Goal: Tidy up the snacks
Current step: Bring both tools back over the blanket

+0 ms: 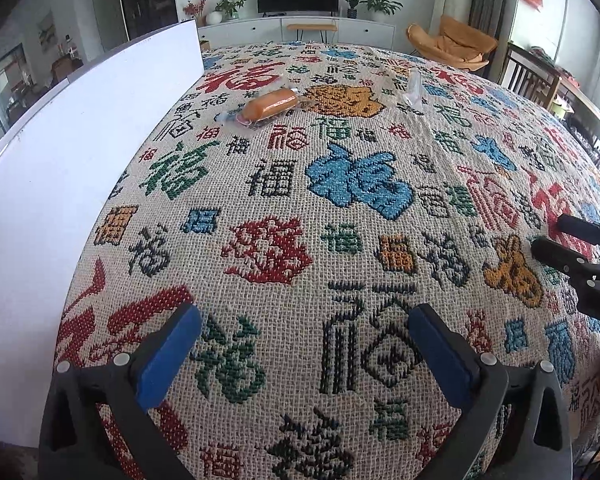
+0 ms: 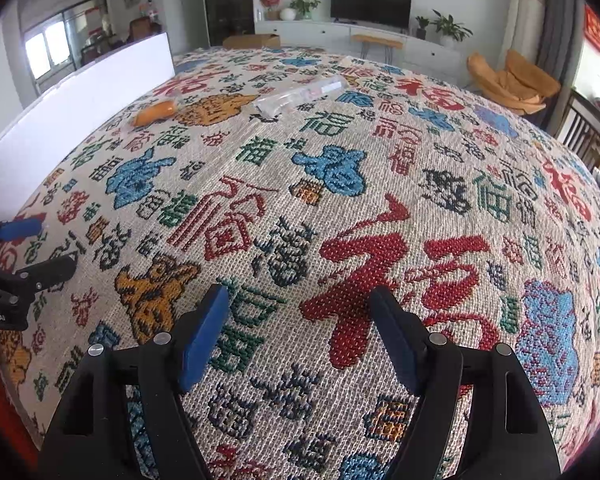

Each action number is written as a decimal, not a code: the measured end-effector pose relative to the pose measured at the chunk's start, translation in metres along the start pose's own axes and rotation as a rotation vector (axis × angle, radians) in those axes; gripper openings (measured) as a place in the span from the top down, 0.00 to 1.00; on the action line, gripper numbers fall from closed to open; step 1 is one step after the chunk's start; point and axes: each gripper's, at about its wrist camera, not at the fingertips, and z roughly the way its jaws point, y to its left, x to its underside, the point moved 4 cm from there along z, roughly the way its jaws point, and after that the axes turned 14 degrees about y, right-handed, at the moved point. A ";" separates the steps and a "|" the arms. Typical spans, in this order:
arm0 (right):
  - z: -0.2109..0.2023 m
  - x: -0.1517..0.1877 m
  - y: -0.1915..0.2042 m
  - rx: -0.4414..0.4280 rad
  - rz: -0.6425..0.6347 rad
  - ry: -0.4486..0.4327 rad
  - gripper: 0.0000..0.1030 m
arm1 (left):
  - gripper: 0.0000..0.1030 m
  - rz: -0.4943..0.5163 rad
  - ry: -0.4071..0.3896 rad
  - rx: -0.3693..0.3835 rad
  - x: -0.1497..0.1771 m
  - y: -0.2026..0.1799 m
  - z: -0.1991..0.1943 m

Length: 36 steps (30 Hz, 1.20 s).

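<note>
Two snacks lie ahead of me on the patterned tablecloth (image 1: 340,208), and neither has been touched as far as I can judge.

From the left wrist view, my left gripper (image 1: 306,344) hangs over bare cloth with its blue-padded jaws spread wide and nothing between them. The orange wrapped snack (image 1: 270,105) sits far up the table, near the white board (image 1: 80,152) that stands along the left edge. To its right, well apart from it, lies a clear plastic packet (image 1: 414,90); it is so transparent against the weave that I cannot make out what it holds. At the right edge I see the tips of my right gripper (image 1: 548,236), cut off by the frame.

From the right wrist view, my right gripper (image 2: 300,320) also hovers above empty cloth, jaws parted and holding nothing. The orange wrapped snack (image 2: 156,114) is far off at upper left, partly lost in the cloth's own orange pattern. The clear plastic packet (image 2: 304,94) looks longer here, lying at a slant, its contents unreadable. My left gripper (image 2: 40,248) pokes in at the left edge, only part of it showing.

By my judgement the task is at its very start: both items are loose on the table and well out of reach of either claw. I see no tray, box or basket to sort them into, unless it lies outside both views or behind the board.
</note>
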 end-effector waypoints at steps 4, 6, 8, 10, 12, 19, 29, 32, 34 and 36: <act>0.000 0.000 0.000 0.001 0.004 0.001 0.24 | 0.00 0.002 -0.005 -0.001 0.000 -0.001 0.001; 0.000 0.000 0.000 0.001 0.003 0.001 0.24 | 0.00 0.001 -0.005 -0.001 0.000 -0.001 0.001; 0.000 0.000 0.000 0.001 0.003 0.001 0.24 | 0.00 0.001 -0.005 -0.001 0.000 -0.001 0.001; 0.000 0.000 0.000 0.001 0.003 0.001 0.24 | 0.00 0.001 -0.005 -0.001 0.000 -0.001 0.001; 0.000 0.000 0.000 0.001 0.003 0.001 0.24 | 0.00 0.001 -0.005 -0.001 0.000 -0.001 0.001; 0.000 0.000 -0.001 0.000 0.002 0.001 0.23 | 0.00 0.001 -0.005 -0.001 0.001 -0.001 0.000; 0.001 0.000 -0.001 -0.003 0.004 0.002 0.23 | 0.00 0.003 -0.006 -0.001 0.001 -0.001 0.001; 0.001 0.000 -0.001 -0.001 0.008 0.003 0.23 | 0.00 0.002 -0.008 0.000 0.001 -0.001 0.001; 0.001 0.001 0.000 0.006 0.011 0.005 0.22 | 0.00 0.002 -0.008 0.000 0.001 -0.001 0.001; 0.001 -0.002 0.000 0.006 0.004 0.031 0.22 | 0.00 0.002 -0.010 0.000 0.002 -0.001 0.002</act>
